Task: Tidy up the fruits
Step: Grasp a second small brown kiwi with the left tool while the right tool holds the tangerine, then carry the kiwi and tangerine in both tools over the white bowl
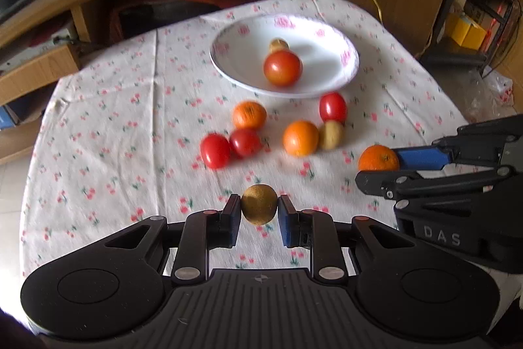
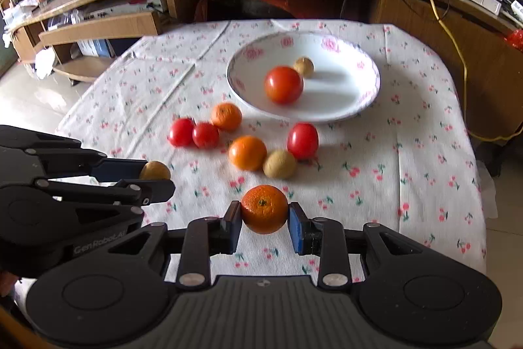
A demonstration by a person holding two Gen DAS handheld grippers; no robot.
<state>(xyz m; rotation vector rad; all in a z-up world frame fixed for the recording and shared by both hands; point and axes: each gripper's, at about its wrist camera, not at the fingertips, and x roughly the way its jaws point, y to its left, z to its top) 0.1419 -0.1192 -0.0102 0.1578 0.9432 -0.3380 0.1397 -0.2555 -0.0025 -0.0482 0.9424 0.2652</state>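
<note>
So both tools have a fruit at once here: the left tool (image 1: 259, 209) is closed onto a small brown kiwi (image 1: 259, 208), pads pressing its two sides, and the right tool (image 2: 264, 213) is clamped the same way on a little orange (image 2: 264, 213). Each fruit sits right at the fingertips, gripped across its widest part, which I'd guess is so a round thing doesn't squirt out. Both tools are held low and roughly level over the near part of the table (image 2: 425, 126), side by side, fingers pointing toward the white floral plate (image 2: 366, 107) straight ahead of them. That plate already has a big tomato (image 2: 283, 84) and another kiwi (image 2: 303, 66) in it, so it looks like the drop-off spot. Between the tools and the plate there's still a loose cluster on the cloth: three small tomatoes, two oranges and a kiwi, some touching each other. Looks like roughly a third of the way through, I'd say.
</note>
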